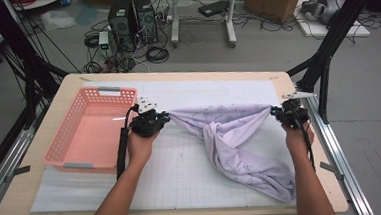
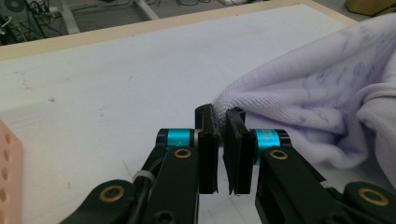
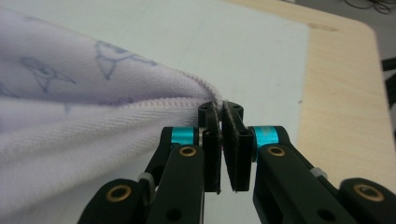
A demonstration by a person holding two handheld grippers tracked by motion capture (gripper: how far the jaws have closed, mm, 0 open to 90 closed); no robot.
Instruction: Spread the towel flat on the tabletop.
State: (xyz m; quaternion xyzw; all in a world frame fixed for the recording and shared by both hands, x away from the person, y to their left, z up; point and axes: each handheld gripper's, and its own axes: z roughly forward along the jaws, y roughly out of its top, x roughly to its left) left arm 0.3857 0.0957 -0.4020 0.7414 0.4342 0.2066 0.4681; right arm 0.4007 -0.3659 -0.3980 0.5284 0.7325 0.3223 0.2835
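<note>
**Lilac cloth held by two corners between the grippers**

The left gripper (image 1: pixel 165 117) is clamped on one corner of the lilac cloth (image 1: pixel 230 140), its jaws drawn narrow with the hem pinched between the pads, as the left gripper view shows (image 2: pixel 219 122). The right gripper (image 1: pixel 275 111) grips the opposite corner in the same way; in the right gripper view the stitched edge of the cloth (image 3: pixel 93 107) runs straight into its closed jaws (image 3: pixel 221 113).

Between the two grippers the cloth's far edge runs taut, left to right, over the middle of the white mat (image 1: pixel 192 172). The rest of the cloth hangs and twists downward from that edge, and a bunched fold trails toward the near right corner of the mat, where it lies on the surface. Faint blue printed figures show on the fabric.

A pink basket (image 1: pixel 63 145) stands on the left part of the table (image 1: pixel 303 180), just left of the left gripper and apart from the cloth. The person's forearms come in from the near edge
</note>
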